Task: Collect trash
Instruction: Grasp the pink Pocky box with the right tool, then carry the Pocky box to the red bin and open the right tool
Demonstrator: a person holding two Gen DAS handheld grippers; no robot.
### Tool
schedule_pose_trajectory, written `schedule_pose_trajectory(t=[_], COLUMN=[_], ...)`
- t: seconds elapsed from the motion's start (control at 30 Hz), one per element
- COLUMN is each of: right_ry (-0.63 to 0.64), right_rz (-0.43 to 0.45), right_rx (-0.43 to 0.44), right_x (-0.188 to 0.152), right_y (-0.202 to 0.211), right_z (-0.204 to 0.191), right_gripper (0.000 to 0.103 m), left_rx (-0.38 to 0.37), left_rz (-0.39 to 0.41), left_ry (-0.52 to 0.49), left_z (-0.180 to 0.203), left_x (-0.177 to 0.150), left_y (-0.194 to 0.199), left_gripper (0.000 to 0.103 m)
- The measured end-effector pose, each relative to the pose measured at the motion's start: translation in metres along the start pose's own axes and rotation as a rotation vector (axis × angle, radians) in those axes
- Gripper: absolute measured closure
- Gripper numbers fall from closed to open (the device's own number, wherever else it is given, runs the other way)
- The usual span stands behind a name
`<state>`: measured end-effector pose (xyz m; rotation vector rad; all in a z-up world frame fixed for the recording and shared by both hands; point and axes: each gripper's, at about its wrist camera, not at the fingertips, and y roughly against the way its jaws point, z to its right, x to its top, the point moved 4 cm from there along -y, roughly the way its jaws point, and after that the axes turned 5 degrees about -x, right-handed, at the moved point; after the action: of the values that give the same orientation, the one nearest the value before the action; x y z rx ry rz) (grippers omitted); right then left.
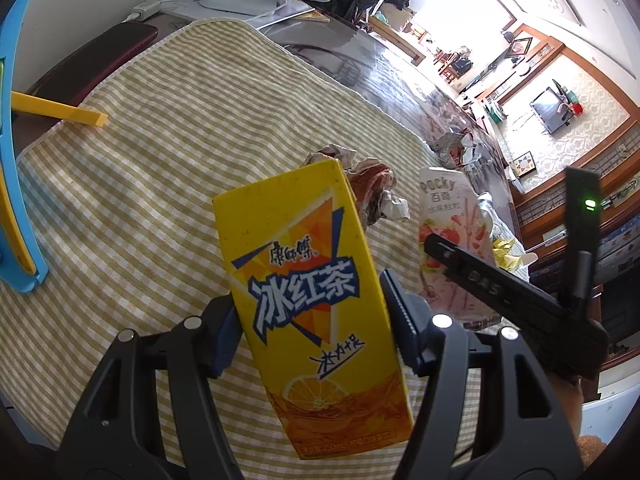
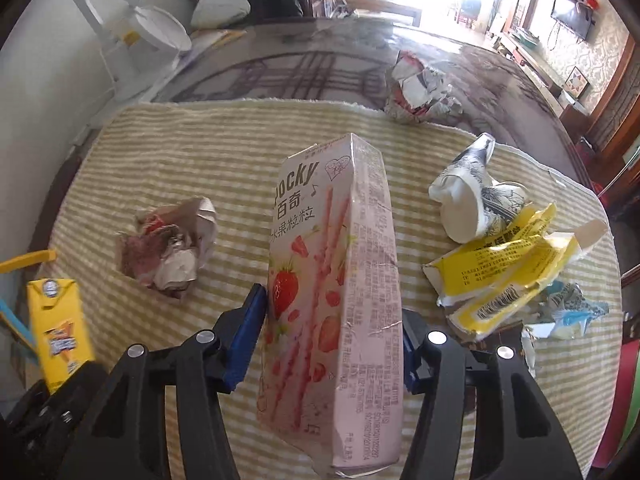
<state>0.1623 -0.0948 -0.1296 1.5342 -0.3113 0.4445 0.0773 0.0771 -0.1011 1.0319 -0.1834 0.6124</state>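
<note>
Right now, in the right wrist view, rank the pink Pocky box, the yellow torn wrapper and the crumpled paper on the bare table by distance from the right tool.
1. Pink Pocky box: held in the right tool.
2. Yellow torn wrapper: right side, on the striped cloth.
3. Crumpled paper: far right, beyond the cloth's edge.

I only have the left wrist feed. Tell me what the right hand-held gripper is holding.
Observer: The right hand-held gripper is shut on the pink Pocky box, clamped by its sides.
Operator: Report what trash lies right of that box.
Observer: A crushed white paper cup and a torn yellow wrapper on the striped cloth.
Operator: Say what lies off the cloth.
Observer: One crumpled wrapper on the glass tabletop.
</note>
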Motion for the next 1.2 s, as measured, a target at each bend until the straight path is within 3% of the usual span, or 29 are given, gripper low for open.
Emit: schedule_pose_trajectory(t=[0.3,0.5,0.8,1.2], right_ry=[-0.048,-0.091,-0.203,-0.359], right_rz=[0.179,0.237,0.279,0.389], right_rx=[0.084,0.055,0.039,0.076], right_x=[-0.044,-0.091,-0.139,-0.165], right_y=[0.095,0.134,0.164,0.209], right_z=[0.022,0.045,0.090,0.155], right_gripper=[0.048,0.047,0.047,0.046], left_rx=[-0.010,0.012,0.051,-0.019], left_rz=[0.018,0.029,0.062,0.088], left_ry=[-0.051,-0.153,-0.311,-0.460], left_z=[0.012,0.031,0.085,0.182], left_x=[-0.004,-0.013,-0.032,-0.066], left_y=[-0.001,-0.001,0.019,0.042], left_gripper=[0.042,0.042,0.042,0.042])
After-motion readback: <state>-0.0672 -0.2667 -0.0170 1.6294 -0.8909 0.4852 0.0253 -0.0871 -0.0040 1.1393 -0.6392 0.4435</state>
